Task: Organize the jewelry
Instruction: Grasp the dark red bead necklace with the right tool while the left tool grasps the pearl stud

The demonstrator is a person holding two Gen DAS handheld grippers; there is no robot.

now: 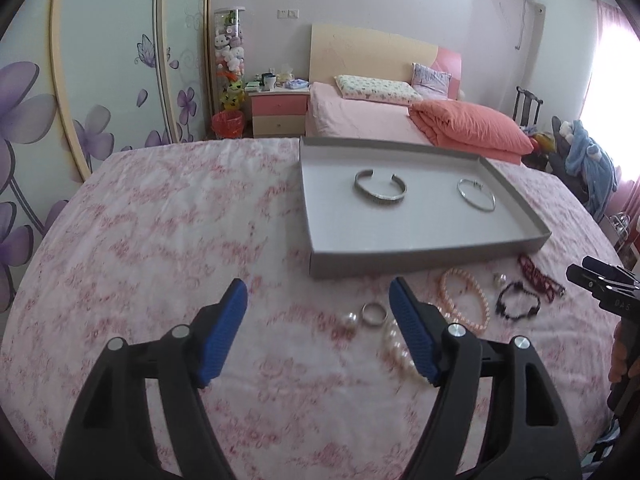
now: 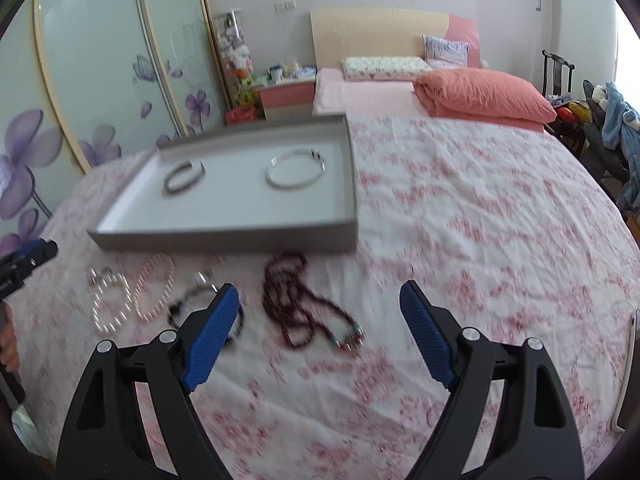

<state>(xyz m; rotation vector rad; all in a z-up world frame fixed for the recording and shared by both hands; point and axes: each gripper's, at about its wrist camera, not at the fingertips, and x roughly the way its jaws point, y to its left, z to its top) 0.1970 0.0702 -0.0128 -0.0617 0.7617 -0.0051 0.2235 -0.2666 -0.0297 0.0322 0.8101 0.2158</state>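
Observation:
A grey shallow tray point(image 1: 424, 264) point(image 2: 224, 236) lies on the pink floral cloth. In it lie a silver cuff bangle point(image 1: 379, 188) point(image 2: 183, 178) and a thin silver bangle point(image 1: 476, 194) point(image 2: 295, 174). In front of the tray lie a silver ring point(image 1: 374, 313), a pearl earring point(image 1: 349, 319), a white pearl bracelet point(image 1: 396, 354) point(image 2: 111, 304), a pink pearl bracelet point(image 1: 466, 298) point(image 2: 155, 286), a black bead bracelet point(image 1: 518, 300) point(image 2: 192, 300) and a dark red bead necklace point(image 1: 538, 272) point(image 2: 304, 304). My left gripper point(image 1: 318, 290) is open and empty above the cloth, left of the ring. My right gripper point(image 2: 316, 292) is open and empty above the red necklace.
The cloth-covered surface point(image 1: 160, 240) stretches left of the tray and, in the right wrist view, right of it point(image 2: 480, 220). Behind stand a pink bed point(image 1: 380, 116), a nightstand point(image 1: 278, 110) and a floral wardrobe point(image 1: 80, 80). A chair with clothes point(image 1: 580, 148) is at the right.

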